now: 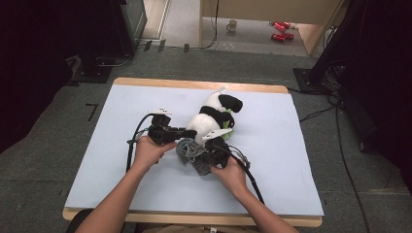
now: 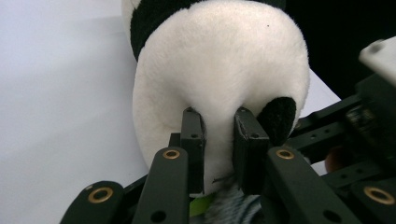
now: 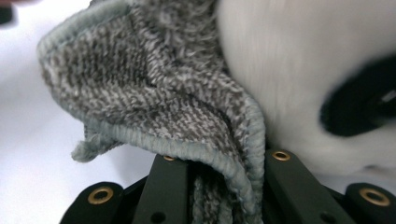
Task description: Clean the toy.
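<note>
A black-and-white plush panda (image 1: 214, 112) lies in the middle of the light blue table top (image 1: 121, 160). My left gripper (image 1: 188, 132) comes at it from the left and is shut on the panda's white body (image 2: 219, 70), the plush bulging between the two pads (image 2: 192, 135). A grey knitted cloth (image 1: 187, 149) lies bunched against the panda's near side. My right gripper (image 1: 203, 156) is shut on this grey cloth (image 3: 140, 84); its folded hem runs down between the jaws, which hide under it. The panda's white fur (image 3: 289, 70) sits right behind the cloth.
Cables trail from both grippers toward the table's near edge. On the floor beyond the table stand a mug (image 1: 232, 25) and red cans (image 1: 281, 30). Dark equipment stands flank the table at back left (image 1: 104, 34) and at right (image 1: 340, 58).
</note>
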A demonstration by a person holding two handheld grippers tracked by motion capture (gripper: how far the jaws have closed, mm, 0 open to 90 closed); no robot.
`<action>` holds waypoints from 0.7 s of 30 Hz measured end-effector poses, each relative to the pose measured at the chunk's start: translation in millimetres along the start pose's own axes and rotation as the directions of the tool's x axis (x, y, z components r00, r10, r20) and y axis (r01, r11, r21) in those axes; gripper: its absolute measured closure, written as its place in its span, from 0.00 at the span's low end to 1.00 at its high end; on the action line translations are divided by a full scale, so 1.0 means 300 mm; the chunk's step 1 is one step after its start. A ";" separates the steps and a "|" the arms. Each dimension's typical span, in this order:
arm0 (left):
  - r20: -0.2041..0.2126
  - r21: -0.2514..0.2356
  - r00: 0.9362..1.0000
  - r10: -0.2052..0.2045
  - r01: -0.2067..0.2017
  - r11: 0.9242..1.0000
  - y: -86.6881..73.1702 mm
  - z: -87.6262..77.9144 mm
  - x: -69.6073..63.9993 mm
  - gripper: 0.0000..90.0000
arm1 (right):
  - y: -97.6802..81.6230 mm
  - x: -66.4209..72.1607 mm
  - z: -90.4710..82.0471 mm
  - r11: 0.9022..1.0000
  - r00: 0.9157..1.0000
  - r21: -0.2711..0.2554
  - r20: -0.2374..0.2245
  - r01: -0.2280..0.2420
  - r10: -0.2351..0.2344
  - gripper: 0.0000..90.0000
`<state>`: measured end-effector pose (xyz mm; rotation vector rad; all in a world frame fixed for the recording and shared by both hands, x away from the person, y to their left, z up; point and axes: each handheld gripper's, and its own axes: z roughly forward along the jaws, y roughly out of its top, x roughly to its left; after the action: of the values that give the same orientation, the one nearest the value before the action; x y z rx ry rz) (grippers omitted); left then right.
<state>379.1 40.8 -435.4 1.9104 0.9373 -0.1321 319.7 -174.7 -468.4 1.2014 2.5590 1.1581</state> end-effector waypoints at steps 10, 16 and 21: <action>-0.005 -0.021 1.000 0.002 -0.002 1.000 0.004 -0.003 0.005 0.85 | 0.021 -0.001 -0.018 0.996 0.999 0.086 0.017 0.028 -0.030 0.87; -0.012 -0.022 1.000 -0.001 0.000 1.000 0.005 -0.005 0.007 0.85 | 0.086 0.034 -0.126 0.998 0.998 -0.016 -0.016 0.053 -0.053 0.87; -0.001 -0.016 1.000 -0.001 0.001 1.000 0.005 -0.004 -0.001 0.85 | 0.123 0.054 -0.206 0.991 0.996 -0.104 0.024 0.087 -0.084 0.87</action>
<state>379.5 41.2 -433.7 1.8949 0.9375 -0.1241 308.8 -185.6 -396.2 1.0644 2.4747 1.2378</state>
